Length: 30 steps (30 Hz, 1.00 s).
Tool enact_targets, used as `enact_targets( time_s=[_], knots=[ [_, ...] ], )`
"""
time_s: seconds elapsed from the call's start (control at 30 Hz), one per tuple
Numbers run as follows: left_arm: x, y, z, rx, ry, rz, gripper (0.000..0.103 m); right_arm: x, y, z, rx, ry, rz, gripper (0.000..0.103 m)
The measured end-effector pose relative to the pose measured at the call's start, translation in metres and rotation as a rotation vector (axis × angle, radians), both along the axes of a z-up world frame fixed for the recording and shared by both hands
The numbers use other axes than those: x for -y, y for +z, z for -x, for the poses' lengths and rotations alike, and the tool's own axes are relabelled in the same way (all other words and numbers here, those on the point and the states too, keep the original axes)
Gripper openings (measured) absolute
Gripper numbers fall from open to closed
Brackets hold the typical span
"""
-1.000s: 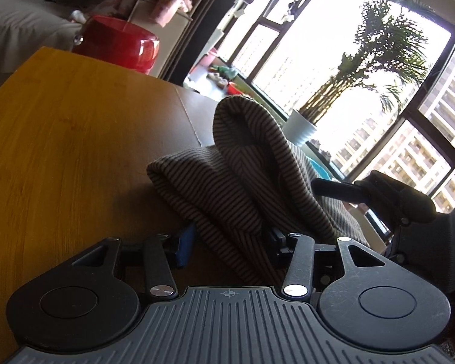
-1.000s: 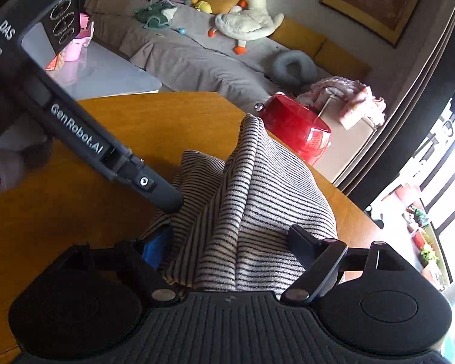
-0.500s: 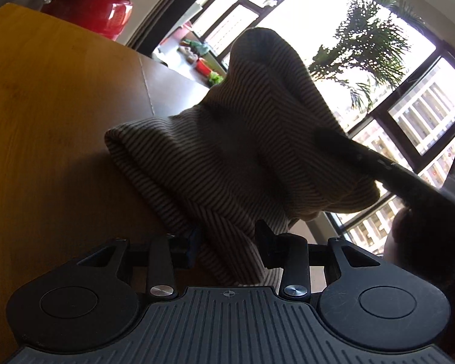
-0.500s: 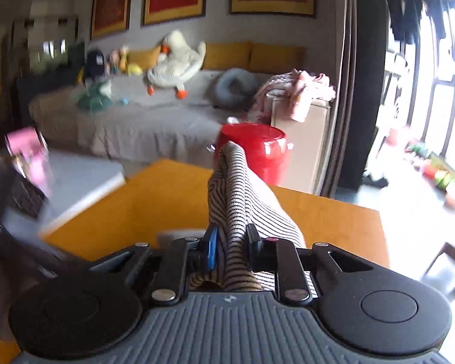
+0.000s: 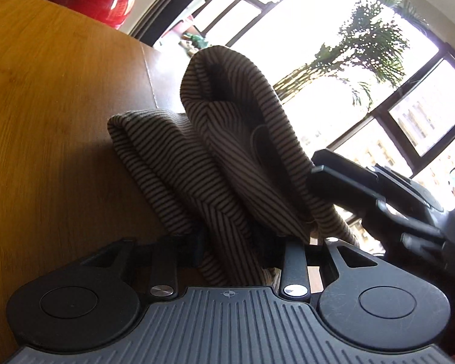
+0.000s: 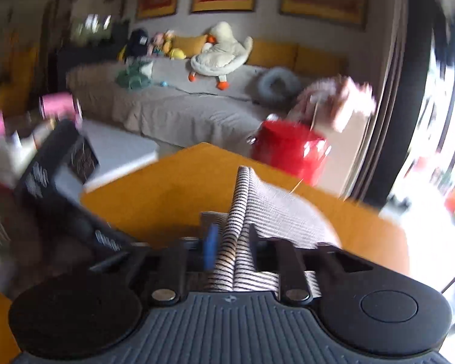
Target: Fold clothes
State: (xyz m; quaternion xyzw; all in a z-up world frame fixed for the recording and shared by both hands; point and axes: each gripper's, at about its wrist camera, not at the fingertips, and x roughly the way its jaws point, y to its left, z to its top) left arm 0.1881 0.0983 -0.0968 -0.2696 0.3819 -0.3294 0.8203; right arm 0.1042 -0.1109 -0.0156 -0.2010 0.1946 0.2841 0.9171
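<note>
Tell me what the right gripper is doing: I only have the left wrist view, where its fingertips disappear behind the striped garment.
Observer: In the right wrist view, a raised fold of the striped garment stands between the fingers of the right gripper, whose jaws are opening.
Operator: Where is the rest of the cloth on that side?
Observer: Beyond the fingers it spreads over the wooden table, though that part is blurred.
Operator: Anything behind the table there?
Observer: A grey sofa with a white plush duck lying on it.
</note>
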Motion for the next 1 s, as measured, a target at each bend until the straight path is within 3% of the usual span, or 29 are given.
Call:
enact_targets(
  time_s=[0.03, 0.17, 0.3, 0.33, 0.4, 0.43, 0.47, 0.57, 0.67, 0.73, 0.9, 1.0],
  knots=[
    [-0.004, 0.001, 0.001, 0.002, 0.012, 0.005, 0.037, -0.005, -0.003, 0.005, 0.01, 0.006, 0.025, 0.064],
    [-0.015, 0.007, 0.001, 0.016, 0.089, -0.013, 0.041, -0.024, -0.021, 0.009, 0.03, -0.031, 0.102, 0.064],
    [-0.011, 0.011, -0.008, 0.009, 0.075, -0.037, 0.038, -0.029, -0.044, -0.005, 0.05, -0.117, 0.174, 0.066],
    [-0.01, 0.011, -0.011, 0.003, 0.07, -0.035, 0.038, -0.027, -0.049, -0.007, 0.056, -0.123, 0.187, 0.064],
    [-0.012, 0.009, -0.017, -0.018, 0.065, -0.012, 0.038, -0.022, -0.056, -0.003, 0.108, -0.13, 0.246, 0.045],
    [-0.014, 0.007, -0.019, -0.034, 0.064, 0.009, 0.038, -0.018, -0.053, -0.003, 0.112, -0.14, 0.241, 0.033],
    [-0.014, 0.004, -0.022, -0.049, 0.061, 0.026, 0.038, -0.013, -0.05, -0.002, 0.112, -0.151, 0.23, 0.028],
    [-0.013, -0.001, -0.027, -0.07, 0.055, 0.054, 0.038, 0.011, -0.012, -0.008, 0.027, -0.17, 0.028, 0.025],
    [-0.013, -0.004, -0.031, -0.077, 0.051, 0.069, 0.038, 0.018, 0.019, -0.002, 0.027, -0.132, -0.056, 0.024],
    [-0.014, -0.006, -0.033, -0.082, 0.05, 0.079, 0.038, 0.009, 0.019, 0.002, 0.023, -0.086, -0.017, 0.024],
    [-0.017, -0.007, -0.036, -0.081, 0.055, 0.07, 0.037, -0.024, -0.038, 0.019, 0.028, -0.035, 0.217, 0.025],
    [-0.026, -0.002, -0.034, -0.074, 0.089, 0.052, 0.036, -0.034, -0.05, 0.03, 0.1, -0.025, 0.29, 0.026]
  ],
)
